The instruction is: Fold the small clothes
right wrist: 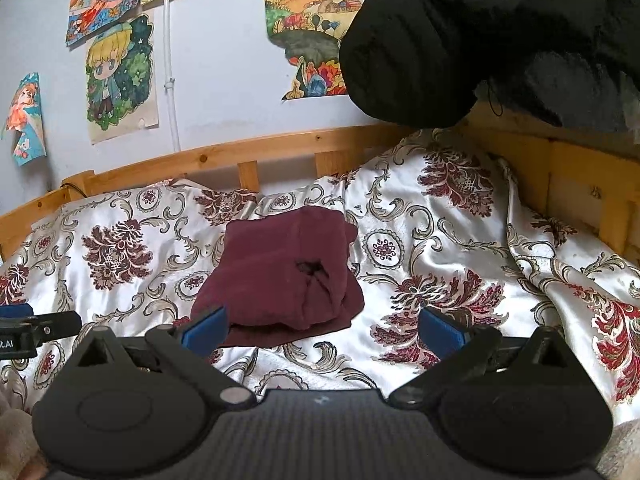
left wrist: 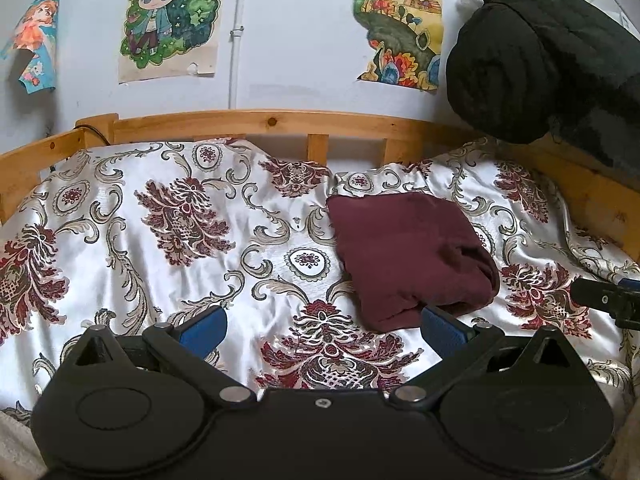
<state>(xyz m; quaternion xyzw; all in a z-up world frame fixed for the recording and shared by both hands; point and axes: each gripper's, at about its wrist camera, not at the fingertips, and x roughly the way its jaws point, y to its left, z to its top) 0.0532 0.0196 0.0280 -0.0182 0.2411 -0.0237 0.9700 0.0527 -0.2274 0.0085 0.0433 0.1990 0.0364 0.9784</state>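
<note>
Both claws gape with nothing between their jaws: left gripper (left wrist: 323, 330), right gripper (right wrist: 322, 330). Folded maroon garment (right wrist: 280, 276) lies mid-frame on the floral bedspread (right wrist: 460, 216), long axis running toward the headboard; the right gripper looks nearer.

- My wooden bed rail (left wrist: 256, 122) curves along a pale wall (left wrist: 292, 40)
- Above the rail I see taped cartoon drawings (left wrist: 172, 20) and a thin white pipe (left wrist: 236, 36)
- Below it lies a glossy floral bedspread (left wrist: 160, 240)
</note>
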